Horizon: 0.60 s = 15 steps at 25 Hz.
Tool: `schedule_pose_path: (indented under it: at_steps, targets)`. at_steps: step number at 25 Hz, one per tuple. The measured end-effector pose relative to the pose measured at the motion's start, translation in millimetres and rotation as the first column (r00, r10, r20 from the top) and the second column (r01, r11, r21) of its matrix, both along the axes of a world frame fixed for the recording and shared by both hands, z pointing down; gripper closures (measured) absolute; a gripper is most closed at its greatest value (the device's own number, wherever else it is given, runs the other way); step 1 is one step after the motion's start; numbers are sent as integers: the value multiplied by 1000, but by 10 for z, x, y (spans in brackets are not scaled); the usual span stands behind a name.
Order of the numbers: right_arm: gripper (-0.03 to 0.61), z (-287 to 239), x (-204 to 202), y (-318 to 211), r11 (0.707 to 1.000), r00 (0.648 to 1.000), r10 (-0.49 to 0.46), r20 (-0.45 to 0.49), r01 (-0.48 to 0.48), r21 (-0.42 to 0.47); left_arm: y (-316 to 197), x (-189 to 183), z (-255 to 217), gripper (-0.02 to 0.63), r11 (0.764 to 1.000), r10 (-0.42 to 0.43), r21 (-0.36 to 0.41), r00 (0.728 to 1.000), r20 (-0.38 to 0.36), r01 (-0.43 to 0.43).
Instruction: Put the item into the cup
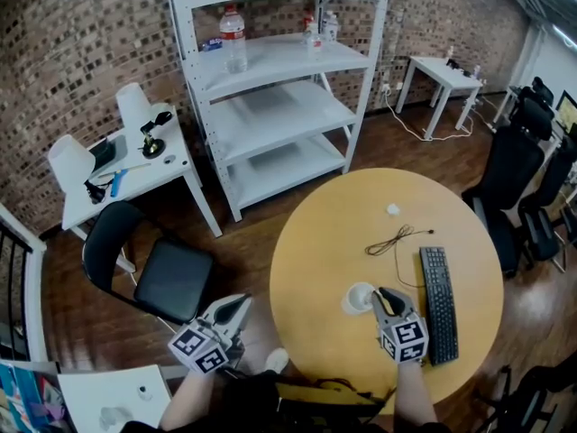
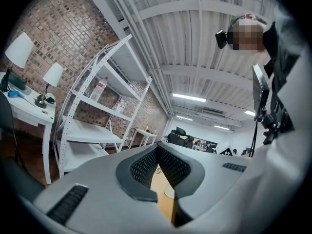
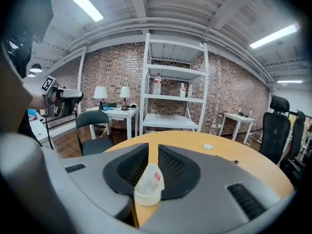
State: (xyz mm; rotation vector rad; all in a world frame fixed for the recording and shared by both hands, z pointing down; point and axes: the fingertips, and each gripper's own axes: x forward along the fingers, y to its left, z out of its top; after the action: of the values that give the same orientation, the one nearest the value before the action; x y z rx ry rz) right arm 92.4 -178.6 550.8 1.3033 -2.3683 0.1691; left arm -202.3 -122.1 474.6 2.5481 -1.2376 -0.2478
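Note:
A white paper cup (image 1: 358, 298) stands near the front of the round wooden table (image 1: 325, 242). My right gripper (image 1: 382, 293) is just right of it, tips at its rim. In the right gripper view the cup (image 3: 146, 195) sits low between the jaws. A small white item with red print (image 3: 153, 175) sticks up from it. The right gripper (image 3: 152, 152) has its jaws apart, and I see no pad pressing on the item. My left gripper (image 1: 242, 303) hangs off the table's left edge, over the floor. Its jaws (image 2: 157, 152) meet at the tips with nothing between them.
A black keyboard (image 1: 440, 303) lies right of the right gripper, a black cable (image 1: 397, 238) and a small white object (image 1: 393, 209) farther back. A black chair (image 1: 158, 269) stands left of the table. A white shelf unit (image 1: 279, 106) is behind, office chairs (image 1: 523, 170) at right.

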Motion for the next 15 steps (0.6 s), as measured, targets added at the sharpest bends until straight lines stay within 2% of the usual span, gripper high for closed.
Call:
schedule_pose_path:
  at_steps: [7, 11, 15]
  targets:
    - [514, -130, -32, -32, 999, 997, 15, 81, -18, 27, -32, 19, -25, 611, 1000, 21, 11, 1000, 4, -21]
    - [514, -396, 3, 65, 990, 993, 5, 115, -20, 136, -53, 60, 42, 611, 999, 50, -7, 999, -5, -50]
    - [515, -646, 339, 256, 972, 987, 64, 148, -95, 216, -111, 221, -47, 611, 997, 68, 27, 998, 9, -68]
